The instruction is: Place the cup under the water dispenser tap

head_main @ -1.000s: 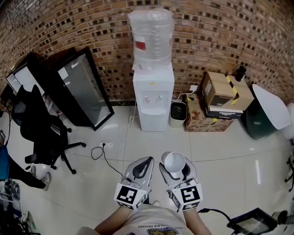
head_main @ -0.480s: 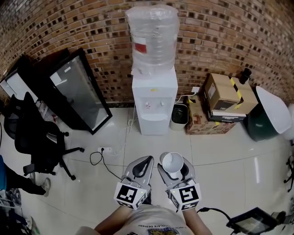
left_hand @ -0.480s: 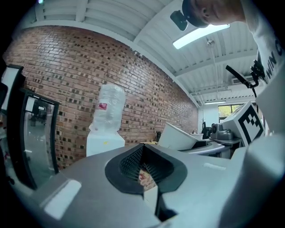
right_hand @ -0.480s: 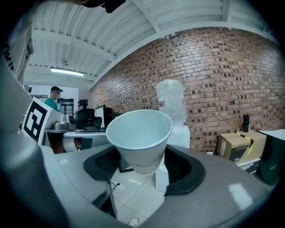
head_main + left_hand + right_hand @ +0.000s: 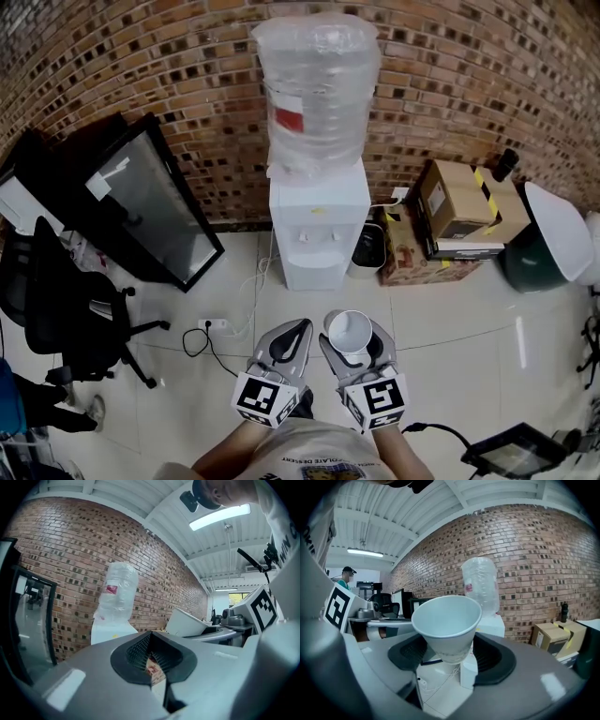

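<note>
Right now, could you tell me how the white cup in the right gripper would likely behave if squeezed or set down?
The cup looks thin-walled and empty, so it is probably light and easily crushed. Its narrow base under a wide rim suggests it may tip.

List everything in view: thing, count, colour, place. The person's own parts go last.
water dispenser: one, white, against the brick wall
water bottle: one, clear, on top of the dispenser
framed panels: at least two, black frames, leaning on the wall, left
office chair: one, black, left floor
bin: one, black, right of the dispenser
cardboard boxes: at least two, brown, stacked right of the bin
power strip: one, white, on the floor
cup: one, white, between the right gripper's jaws
left gripper: one, grey, shut, empty
right gripper: one, grey, shut on the cup
</note>
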Demonstrator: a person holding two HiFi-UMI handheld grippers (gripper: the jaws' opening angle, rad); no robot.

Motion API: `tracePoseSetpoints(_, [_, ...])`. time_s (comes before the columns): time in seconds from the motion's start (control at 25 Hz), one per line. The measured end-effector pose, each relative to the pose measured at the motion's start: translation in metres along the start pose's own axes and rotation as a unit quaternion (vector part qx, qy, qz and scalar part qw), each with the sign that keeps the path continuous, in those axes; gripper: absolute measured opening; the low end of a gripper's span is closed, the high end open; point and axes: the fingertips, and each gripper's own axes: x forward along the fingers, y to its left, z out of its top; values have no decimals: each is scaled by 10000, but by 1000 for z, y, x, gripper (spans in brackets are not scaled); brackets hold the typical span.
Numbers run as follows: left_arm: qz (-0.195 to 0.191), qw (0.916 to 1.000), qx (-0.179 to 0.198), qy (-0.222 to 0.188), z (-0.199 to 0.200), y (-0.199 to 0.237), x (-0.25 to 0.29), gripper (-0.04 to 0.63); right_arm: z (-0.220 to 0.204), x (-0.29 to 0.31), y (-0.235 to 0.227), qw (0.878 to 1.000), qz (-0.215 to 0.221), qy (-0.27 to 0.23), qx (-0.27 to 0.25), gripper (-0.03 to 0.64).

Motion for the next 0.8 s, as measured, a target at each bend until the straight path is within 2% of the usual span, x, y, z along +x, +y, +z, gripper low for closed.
tracePoseSetpoints(0.4, [-199, 9998, -28, -8, 18, 61, 39, -15, 27, 74, -7, 9999, -56, 52, -117, 313])
tracePoseSetpoints(0.8, [-225, 9997, -78, 27, 12, 82, 58, -15, 25, 97, -14, 9997, -116, 152, -152, 313])
